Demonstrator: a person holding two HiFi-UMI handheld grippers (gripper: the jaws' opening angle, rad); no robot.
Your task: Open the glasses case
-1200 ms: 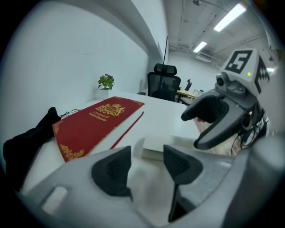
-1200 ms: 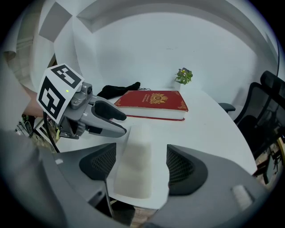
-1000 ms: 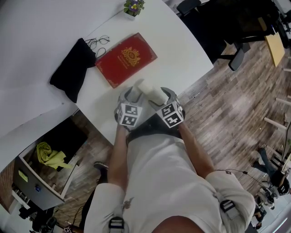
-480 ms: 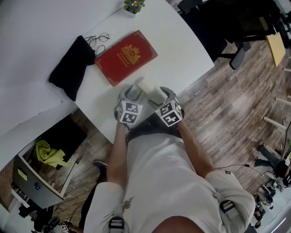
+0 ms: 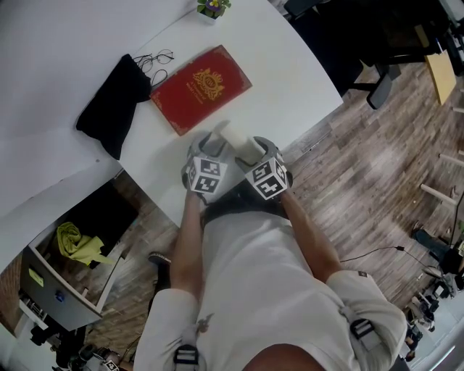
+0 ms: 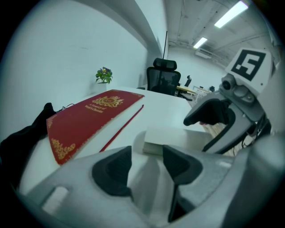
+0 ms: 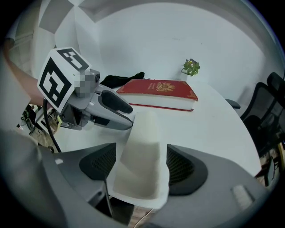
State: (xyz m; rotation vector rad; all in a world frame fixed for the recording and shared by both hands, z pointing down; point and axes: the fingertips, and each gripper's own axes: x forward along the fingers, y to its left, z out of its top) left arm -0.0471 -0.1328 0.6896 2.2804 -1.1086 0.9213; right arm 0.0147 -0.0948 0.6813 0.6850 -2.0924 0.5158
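Left gripper (image 6: 147, 165) and right gripper (image 7: 141, 165) are each closed on the white rigid glasses case (image 5: 235, 136), by the tabletop's (image 5: 290, 80) near edge.

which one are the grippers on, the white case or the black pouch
The white case, at the near edge of the table: the left gripper and right gripper both clamp it. The black pouch lies apart, beside the glasses, untouched.

Glasses case (image 5: 236, 138): at the near edge of the table (image 5: 297, 72), between left tongs (image 5: 211, 147) and right tongs (image 5: 257, 148).
Book (image 5: 201, 88): just beyond both tongs.
Pouch (image 5: 114, 107): beyond left tongs, left of book.
Glasses (image 5: 154, 61): behind pouch.
Plant (image 5: 213, 8): far beyond tongs, behind book.
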